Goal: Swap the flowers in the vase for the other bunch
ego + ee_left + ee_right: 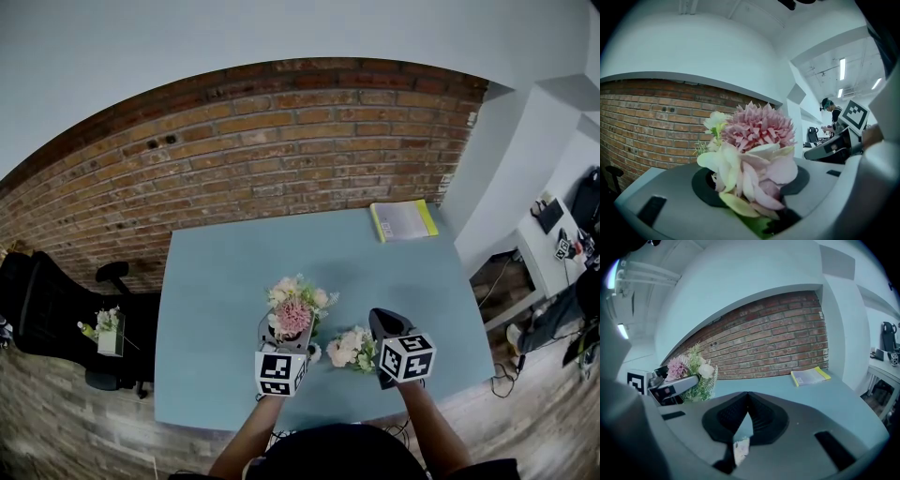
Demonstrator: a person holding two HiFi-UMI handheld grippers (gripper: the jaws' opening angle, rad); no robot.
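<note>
My left hand-held gripper is clamped on the pink-and-cream bunch near the front of the table. My right hand-held gripper is shut and empty, just beside the cream bunch lying flat. I can't spot the vase. My guess for the next move: park this bunch, then grab the other. Nothing's readable, and the booklet print is too small.
</note>
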